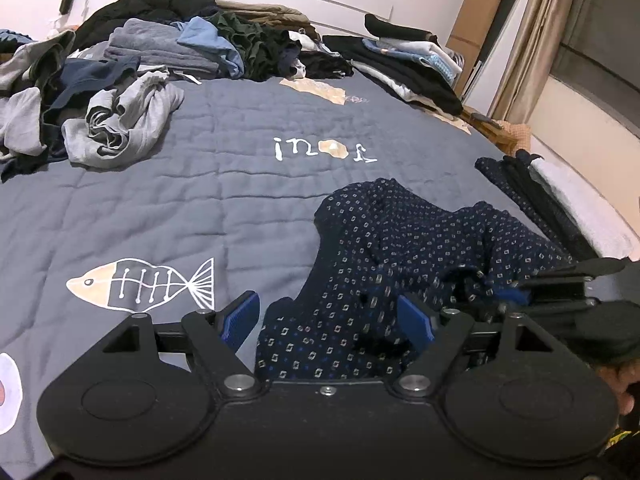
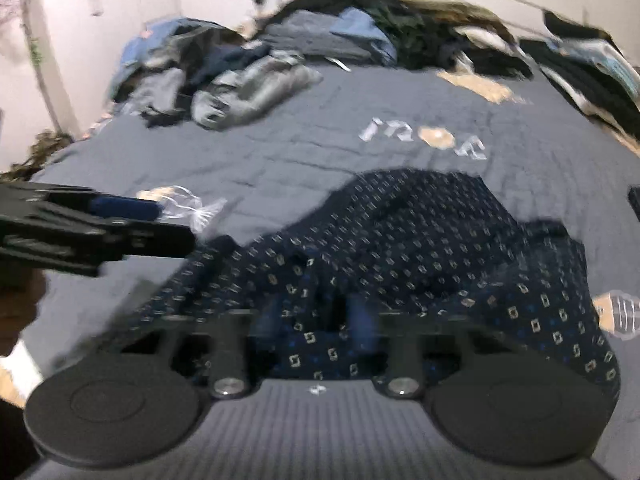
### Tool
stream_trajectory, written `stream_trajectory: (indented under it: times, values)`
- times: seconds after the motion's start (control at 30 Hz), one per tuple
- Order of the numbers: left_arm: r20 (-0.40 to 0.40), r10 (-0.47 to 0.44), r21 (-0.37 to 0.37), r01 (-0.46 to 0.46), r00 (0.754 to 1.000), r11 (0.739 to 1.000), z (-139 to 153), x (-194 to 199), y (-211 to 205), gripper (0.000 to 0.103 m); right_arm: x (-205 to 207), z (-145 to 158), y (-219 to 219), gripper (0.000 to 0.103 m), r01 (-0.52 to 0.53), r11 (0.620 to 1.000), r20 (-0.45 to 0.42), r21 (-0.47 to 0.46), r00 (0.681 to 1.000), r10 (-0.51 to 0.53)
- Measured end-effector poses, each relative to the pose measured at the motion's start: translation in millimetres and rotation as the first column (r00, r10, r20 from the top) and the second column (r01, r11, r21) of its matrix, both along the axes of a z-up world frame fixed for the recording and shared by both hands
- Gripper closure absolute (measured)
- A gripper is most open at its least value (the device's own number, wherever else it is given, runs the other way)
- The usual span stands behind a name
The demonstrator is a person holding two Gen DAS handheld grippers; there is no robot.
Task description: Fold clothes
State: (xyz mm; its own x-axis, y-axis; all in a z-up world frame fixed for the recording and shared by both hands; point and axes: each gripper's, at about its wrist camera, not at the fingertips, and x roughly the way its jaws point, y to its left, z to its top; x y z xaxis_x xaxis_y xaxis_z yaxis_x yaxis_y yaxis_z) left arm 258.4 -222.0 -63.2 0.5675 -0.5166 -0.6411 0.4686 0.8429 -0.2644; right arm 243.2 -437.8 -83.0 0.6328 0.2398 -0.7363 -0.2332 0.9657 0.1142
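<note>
Patterned garment (image 1: 400, 248) crumpled near bed's (image 1: 200, 200) front edge, unfolded.
Left hand-held gripper (image 1: 328, 320) released; right hand-held gripper (image 2: 316, 320) clenched on cloth; pile (image 1: 120, 80) waits.

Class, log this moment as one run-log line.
step: gather patterned navy garment | left gripper: open over its near edge | right gripper: blurred, on garment | place: grey quilt

We get dim, even indoor light; left wrist view sharp, right wrist view motion-blurred throughout; fisheye bends both edges.
</note>
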Motion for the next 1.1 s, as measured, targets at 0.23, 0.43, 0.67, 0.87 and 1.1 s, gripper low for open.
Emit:
stream_trajectory:
  times: [0.23,0.43,0.67,0.87,1.1]
  values:
    - [-0.005,-0.001,0.001,0.001,1.000,1.000,-1,-1,9,0.028,-10,47,-49,0.096,0.128,0.982,0.089,0.137,0.986,-0.141]
    - [-0.020,-0.026,0.018,0.026,0.999,0.999,-6,0,10,0.028,-48,86,-116,0.096,0.288,0.941,0.156,0.181,0.936,-0.316]
    - [-0.054,0.005,0.037,-0.003,0.999,0.999,-14,6,16,0.022,-135,124,-141,0.096,0.352,0.906,0.209,0.237,0.892,-0.401]
    - [-0.102,0.039,0.008,-0.038,0.994,0.999,-22,12,19,0.018,-177,104,-119,0.096,0.370,0.914,0.114,0.169,0.913,-0.391]
    - [-0.217,0.051,-0.036,-0.061,0.975,0.998,-54,27,6,0.033,-182,88,-134,0.092,0.523,0.851,0.058,0.040,0.849,-0.525]
